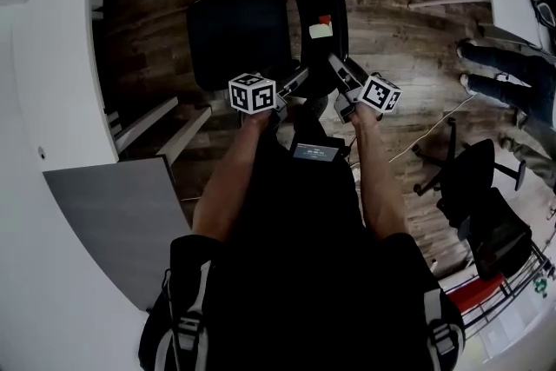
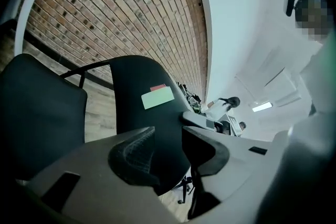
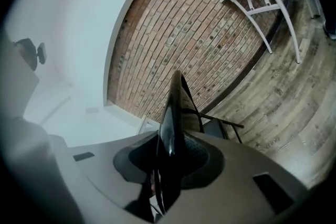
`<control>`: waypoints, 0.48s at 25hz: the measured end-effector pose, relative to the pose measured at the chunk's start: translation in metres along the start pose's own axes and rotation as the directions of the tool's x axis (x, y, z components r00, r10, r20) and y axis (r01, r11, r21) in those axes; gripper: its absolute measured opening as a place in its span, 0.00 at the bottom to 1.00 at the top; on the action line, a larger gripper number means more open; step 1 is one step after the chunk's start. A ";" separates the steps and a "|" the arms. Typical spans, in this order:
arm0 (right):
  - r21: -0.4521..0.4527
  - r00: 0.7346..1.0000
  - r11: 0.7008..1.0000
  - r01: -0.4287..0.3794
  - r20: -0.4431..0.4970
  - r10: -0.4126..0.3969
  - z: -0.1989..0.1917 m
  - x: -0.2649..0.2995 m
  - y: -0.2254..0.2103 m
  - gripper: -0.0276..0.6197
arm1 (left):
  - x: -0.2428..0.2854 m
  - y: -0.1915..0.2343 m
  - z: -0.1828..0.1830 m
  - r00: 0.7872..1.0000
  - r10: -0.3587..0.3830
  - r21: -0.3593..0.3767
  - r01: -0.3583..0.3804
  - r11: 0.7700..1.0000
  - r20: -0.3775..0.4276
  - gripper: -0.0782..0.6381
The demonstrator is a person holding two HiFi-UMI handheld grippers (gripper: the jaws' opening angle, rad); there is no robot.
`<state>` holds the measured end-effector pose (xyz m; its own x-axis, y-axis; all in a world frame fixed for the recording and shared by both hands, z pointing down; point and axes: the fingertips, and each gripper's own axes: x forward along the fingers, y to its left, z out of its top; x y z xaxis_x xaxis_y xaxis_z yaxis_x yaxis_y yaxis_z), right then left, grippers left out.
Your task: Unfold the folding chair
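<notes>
Right gripper (image 3: 169, 157): I've got it clamped on the folding chair's backrest (image 3: 175, 107), seen edge-on.
Left gripper (image 2: 168, 139): jaws apart, backrest (image 2: 152, 113) between them, not pinched.

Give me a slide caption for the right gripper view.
The right gripper clamps the black folding chair edge-on between its fingers, brick wall behind.

Wooden plank floor (image 1: 408, 30) under a black folding chair (image 1: 236, 35), a black office chair (image 1: 473, 178), white trestle legs (image 1: 447, 2).
</notes>
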<state>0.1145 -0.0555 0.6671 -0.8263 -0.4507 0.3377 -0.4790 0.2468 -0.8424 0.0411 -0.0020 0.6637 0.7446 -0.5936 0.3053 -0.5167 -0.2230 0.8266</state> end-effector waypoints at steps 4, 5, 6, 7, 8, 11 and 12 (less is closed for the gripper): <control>-0.015 1.000 1.000 -0.002 -0.010 0.001 -0.012 0.014 0.012 0.20 | 0.000 -0.001 -0.005 1.000 -0.013 -0.005 0.012 1.000 -0.012 0.36; -0.013 1.000 1.000 -0.008 -0.005 0.008 -0.014 0.016 0.015 0.20 | 0.000 -0.003 -0.007 1.000 -0.018 -0.004 0.018 1.000 -0.018 0.36; -0.009 1.000 1.000 -0.016 -0.001 0.016 -0.017 0.019 0.017 0.21 | 0.001 -0.005 -0.009 0.999 -0.023 -0.003 0.023 1.000 -0.024 0.36; -0.006 1.000 1.000 -0.021 0.003 0.021 -0.019 0.021 0.019 0.21 | 0.002 -0.007 -0.011 0.999 -0.029 -0.001 0.029 1.000 -0.029 0.36; -0.004 1.000 1.000 -0.023 0.006 0.023 -0.021 0.023 0.021 0.21 | 0.003 -0.009 -0.012 0.999 -0.035 0.000 0.035 0.999 -0.034 0.36; -0.003 1.000 1.000 -0.025 0.012 0.025 -0.023 0.027 0.024 0.21 | 0.011 -0.017 -0.013 0.998 -0.049 0.008 0.049 0.999 -0.046 0.36; -0.001 1.000 1.000 -0.027 0.013 0.027 -0.023 0.027 0.024 0.22 | 0.013 -0.020 -0.014 0.997 -0.051 0.011 0.052 0.999 -0.050 0.36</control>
<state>0.0737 -0.0419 0.6654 -0.8350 -0.4547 0.3098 -0.4570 0.2596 -0.8507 0.0671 0.0050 0.6575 0.7901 -0.5422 0.2860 -0.4823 -0.2619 0.8360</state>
